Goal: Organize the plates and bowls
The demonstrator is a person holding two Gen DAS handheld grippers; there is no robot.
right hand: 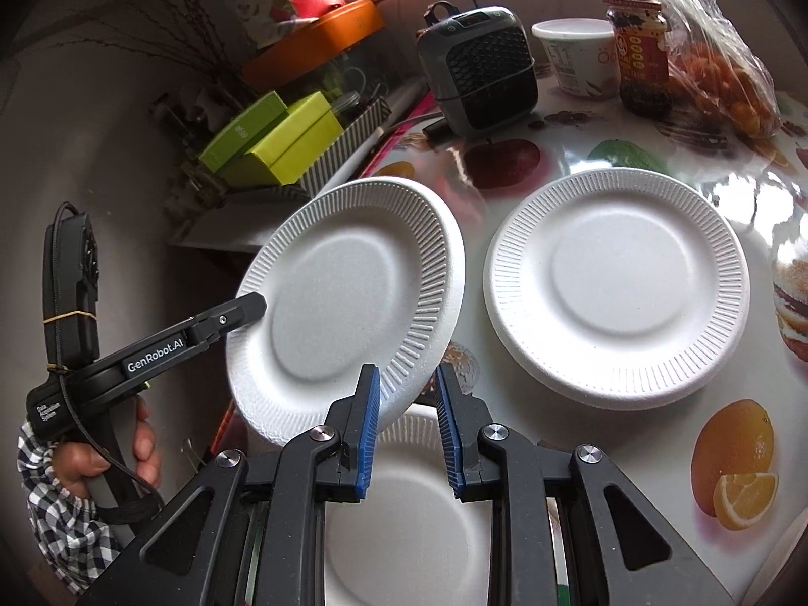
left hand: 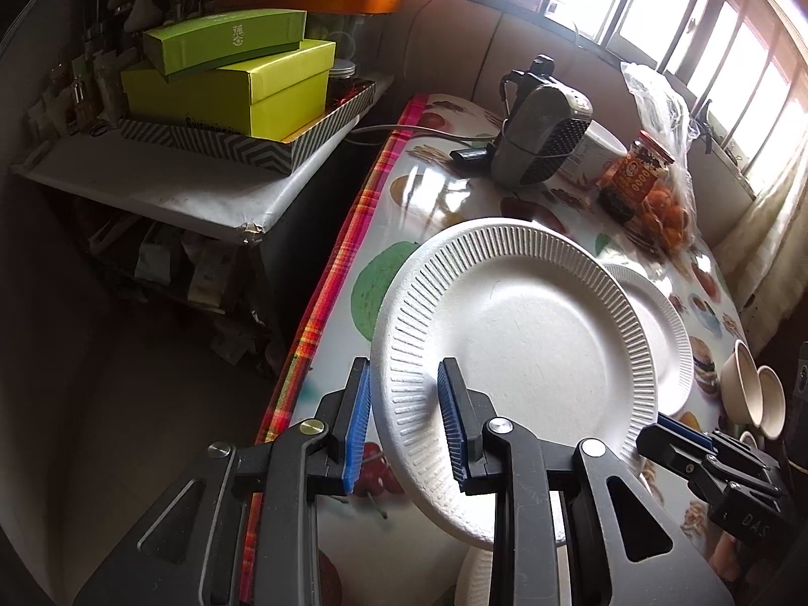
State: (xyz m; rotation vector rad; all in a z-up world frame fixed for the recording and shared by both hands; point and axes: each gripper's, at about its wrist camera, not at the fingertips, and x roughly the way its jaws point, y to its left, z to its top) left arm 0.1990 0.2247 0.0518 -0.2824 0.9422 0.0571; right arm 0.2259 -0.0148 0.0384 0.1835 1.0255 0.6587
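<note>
Left wrist view: the left claw [left hand: 404,421] grips the near rim of a white ribbed paper plate [left hand: 520,353], one blue pad under the rim and one on top. The plate is tilted, lifted off the tabletop [left hand: 429,192]. At its right rim the right claw [left hand: 674,437] is clamped on the same plate. Behind it a second plate [left hand: 661,333] lies flat, and two small bowls [left hand: 752,389] sit at the far right, which the other view does not show. A third plate [left hand: 477,575] peeks out below.

Right wrist view: the right claw [right hand: 406,432] pinches the lifted plate's [right hand: 348,298] lower rim between its blue pads; the left claw [right hand: 250,310] holds the rim's left side, carried by a hand [right hand: 108,459] in a checked sleeve. The second plate [right hand: 616,288] lies flat on the tabletop [right hand: 555,161] to the right, just apart. The third plate [right hand: 409,510] lies directly below the claw. All are plain white with ribbed rims.
</note>
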